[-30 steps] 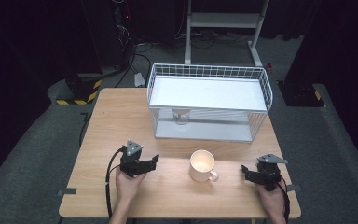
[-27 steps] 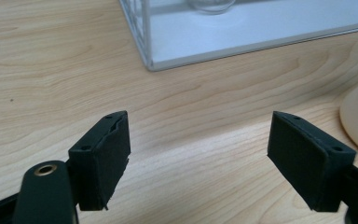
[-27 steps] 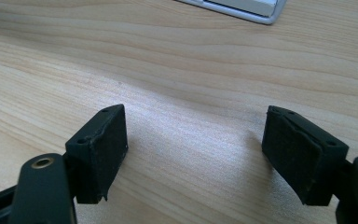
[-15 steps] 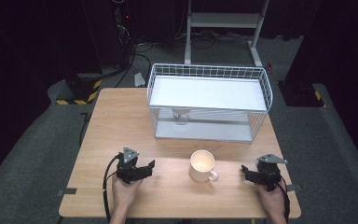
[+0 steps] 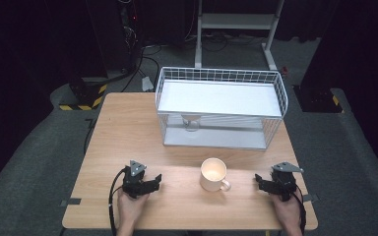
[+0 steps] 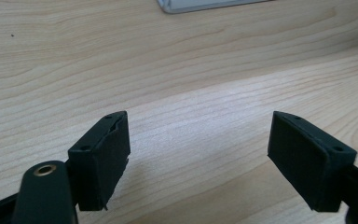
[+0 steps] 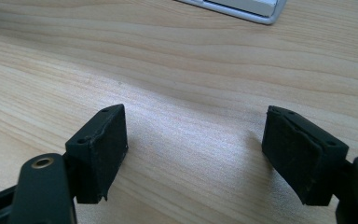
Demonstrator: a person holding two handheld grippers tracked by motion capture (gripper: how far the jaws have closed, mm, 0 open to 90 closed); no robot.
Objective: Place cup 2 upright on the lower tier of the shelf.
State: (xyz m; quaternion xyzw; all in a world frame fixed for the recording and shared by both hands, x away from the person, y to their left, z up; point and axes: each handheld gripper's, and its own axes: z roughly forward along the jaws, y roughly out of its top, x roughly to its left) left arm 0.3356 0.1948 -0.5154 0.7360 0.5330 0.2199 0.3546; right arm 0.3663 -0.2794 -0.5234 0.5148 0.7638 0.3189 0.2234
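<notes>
A cream mug [image 5: 213, 173] stands upright on the wooden table [image 5: 128, 128], its handle turned toward the front right. Left of the mug, my left gripper [image 5: 155, 180] rests low over the table and points at it; in the left gripper view this gripper [image 6: 198, 154] is open, with bare wood between the pads. On the mug's other side, my right gripper [image 5: 259, 183] points left at it, a short gap away. The right gripper view shows that gripper [image 7: 193, 154] open with nothing in it.
A white wire rack [image 5: 221, 105] with a flat shelf stands at the back of the table, and a small pale cup [image 5: 192, 120] sits beneath the shelf. The rack's base corner [image 6: 205, 4] [image 7: 242, 8] lies ahead of both grippers. Dark floor surrounds the table.
My left gripper has come down and drawn back toward the table's front edge. The right gripper and the mug have stayed where they were.
</notes>
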